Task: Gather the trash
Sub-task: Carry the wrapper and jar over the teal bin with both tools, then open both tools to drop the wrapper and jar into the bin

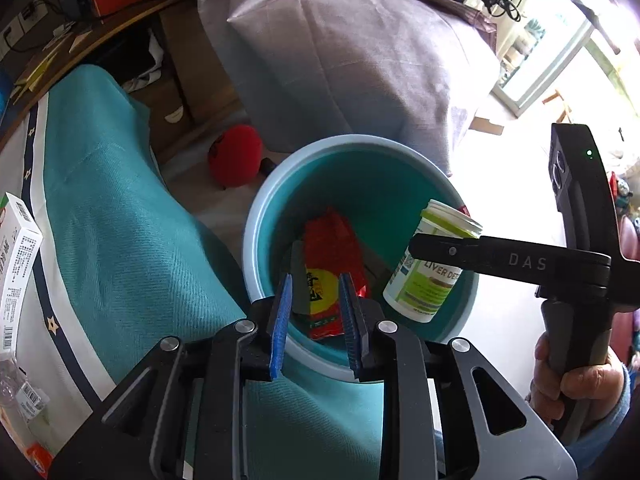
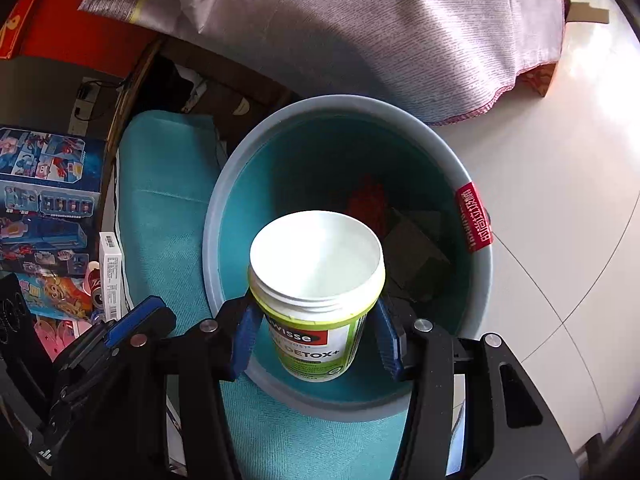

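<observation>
A round bin with a pale rim (image 1: 256, 216) and teal inside stands on the floor beside a teal-covered table. A red and yellow packet (image 1: 332, 248) lies inside it on a dark box (image 2: 412, 252). My left gripper (image 1: 314, 320) hangs over the bin's near rim, its blue pads apart and pressing on nothing; the packet shows beyond them. My right gripper (image 2: 316, 336) is shut on a white supplement jar with a green label (image 2: 316, 256), held upright over the bin's mouth. In the left wrist view that jar (image 1: 428, 280) hangs at the bin's right side.
A teal cloth (image 1: 120, 220) covers the table on the left, with a white medicine box (image 1: 16, 264) at its edge. A grey-covered bulk (image 1: 360, 60) stands behind the bin, a red round thing (image 1: 236, 156) on the floor. White tiles (image 2: 560, 200) lie to the right. A hand (image 1: 576, 380) grips the right handle.
</observation>
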Demonstrator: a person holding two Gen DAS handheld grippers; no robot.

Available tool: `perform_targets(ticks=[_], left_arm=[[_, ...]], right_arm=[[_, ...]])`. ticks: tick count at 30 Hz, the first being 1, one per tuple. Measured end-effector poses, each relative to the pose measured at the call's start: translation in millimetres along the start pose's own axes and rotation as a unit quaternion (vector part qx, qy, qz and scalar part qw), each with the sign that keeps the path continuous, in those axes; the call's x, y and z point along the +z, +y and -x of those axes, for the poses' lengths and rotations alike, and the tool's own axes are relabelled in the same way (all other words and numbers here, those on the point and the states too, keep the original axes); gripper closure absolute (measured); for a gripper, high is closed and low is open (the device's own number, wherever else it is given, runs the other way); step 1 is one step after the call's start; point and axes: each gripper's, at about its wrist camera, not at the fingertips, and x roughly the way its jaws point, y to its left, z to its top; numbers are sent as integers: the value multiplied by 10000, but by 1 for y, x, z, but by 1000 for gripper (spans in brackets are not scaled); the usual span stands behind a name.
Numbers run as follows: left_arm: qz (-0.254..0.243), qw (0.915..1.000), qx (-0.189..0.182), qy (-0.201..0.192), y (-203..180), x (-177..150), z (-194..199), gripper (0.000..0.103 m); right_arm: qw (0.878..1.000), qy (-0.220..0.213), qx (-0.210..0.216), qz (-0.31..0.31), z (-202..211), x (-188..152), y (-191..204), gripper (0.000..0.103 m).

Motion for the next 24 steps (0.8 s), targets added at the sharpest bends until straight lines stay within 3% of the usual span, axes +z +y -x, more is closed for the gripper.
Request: perform_targets(ticks=[3,6,8,10,13,24], left_arm=[[71,10000,-11,-7,2,-3,3,60],[174,9998,-23,-55,7,-6,9,37],[230,9997,7,-130,11,-8,16,22],[254,9994,56,-218,14,-9,22,16],[342,9989,84,-315,20,-12,32,12],[637,9971,28,-424,38,-32,53,11]], right_arm=[[10000,53,-22,16,-3,1,1,55],[9998,194,54,40,-11,-1,8,53],[9995,273,169,-65,-15,-3,9,36],[9997,229,82,-16,-14,-4,12,33],[9997,230,55,-40,-12,-6,12,30],[9994,290,-97,-155,-6,-19,15,27]])
